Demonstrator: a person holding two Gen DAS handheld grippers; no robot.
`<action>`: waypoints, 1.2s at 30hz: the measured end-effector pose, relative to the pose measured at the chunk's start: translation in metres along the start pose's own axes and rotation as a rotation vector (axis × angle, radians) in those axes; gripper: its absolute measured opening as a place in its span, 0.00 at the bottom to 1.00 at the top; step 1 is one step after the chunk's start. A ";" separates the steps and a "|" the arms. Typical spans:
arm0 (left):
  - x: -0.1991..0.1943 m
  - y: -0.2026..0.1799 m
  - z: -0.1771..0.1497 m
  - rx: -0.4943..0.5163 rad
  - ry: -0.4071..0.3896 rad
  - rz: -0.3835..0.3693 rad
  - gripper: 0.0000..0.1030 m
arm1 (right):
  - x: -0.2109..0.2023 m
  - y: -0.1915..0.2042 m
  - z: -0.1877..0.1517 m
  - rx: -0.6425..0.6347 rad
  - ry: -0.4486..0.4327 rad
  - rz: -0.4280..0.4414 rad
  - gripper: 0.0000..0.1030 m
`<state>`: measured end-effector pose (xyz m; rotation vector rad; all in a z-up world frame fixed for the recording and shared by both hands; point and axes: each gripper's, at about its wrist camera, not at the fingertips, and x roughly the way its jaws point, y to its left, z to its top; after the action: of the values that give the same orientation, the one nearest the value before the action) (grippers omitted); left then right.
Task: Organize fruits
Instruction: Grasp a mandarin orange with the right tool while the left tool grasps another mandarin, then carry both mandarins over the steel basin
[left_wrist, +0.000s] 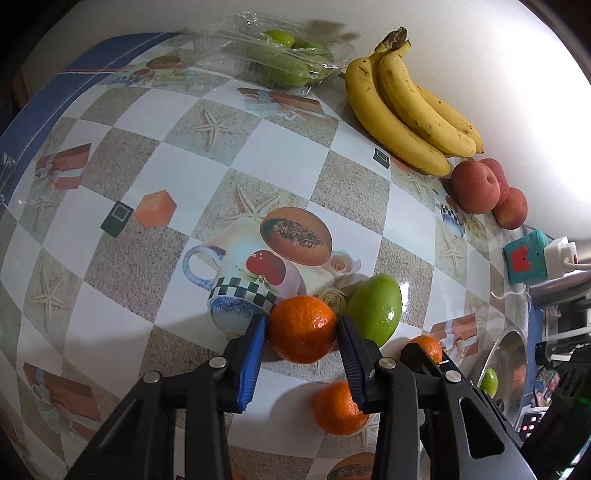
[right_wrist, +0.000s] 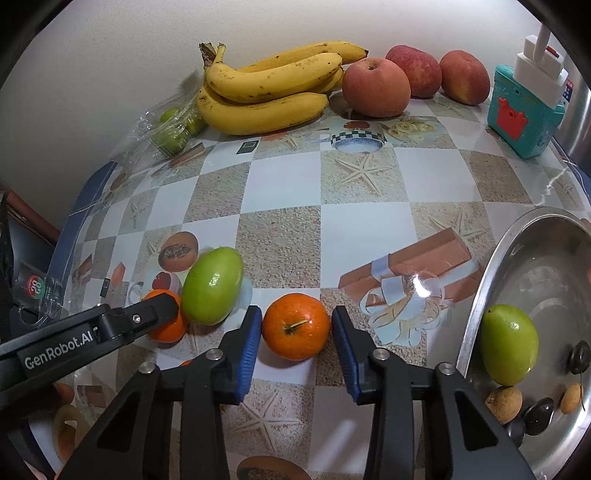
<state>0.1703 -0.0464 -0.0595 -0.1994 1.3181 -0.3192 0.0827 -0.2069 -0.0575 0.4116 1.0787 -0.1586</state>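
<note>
My left gripper (left_wrist: 301, 328) pressed both blue pads against a tangerine (left_wrist: 302, 328) beside the green mango (left_wrist: 375, 308) on the checkered tablecloth (left_wrist: 147, 229). My right gripper (right_wrist: 296, 332) stood spread around another tangerine (right_wrist: 295, 326), pads just clear, near the steel bowl (right_wrist: 476, 299).

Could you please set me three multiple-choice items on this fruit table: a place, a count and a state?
1. Where is the banana bunch?
A. in the steel bowl
B. by the wall, beside the red fruits
C. between gripper fingers

2. How many red fruits are there?
A. one
B. five
C. three

3. How is the right gripper?
A. open around the stemmed orange
B. shut, empty
C. holding a banana

Key: B, the banana bunch lies at the wall next to the red fruits; C, three show; A, the right gripper flanks the stemmed orange with gaps.
</note>
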 end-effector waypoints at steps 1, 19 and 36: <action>-0.004 0.003 -0.002 -0.001 0.000 -0.001 0.41 | 0.000 0.000 0.000 0.001 0.001 0.000 0.38; -0.029 0.015 -0.003 -0.009 -0.041 0.054 0.40 | -0.030 -0.005 -0.004 0.043 -0.003 0.004 0.37; -0.071 -0.018 -0.004 0.063 -0.141 0.053 0.40 | -0.067 -0.016 -0.010 0.100 -0.028 0.017 0.37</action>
<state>0.1490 -0.0394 0.0107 -0.1309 1.1704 -0.2958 0.0384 -0.2222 -0.0065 0.5066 1.0420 -0.2032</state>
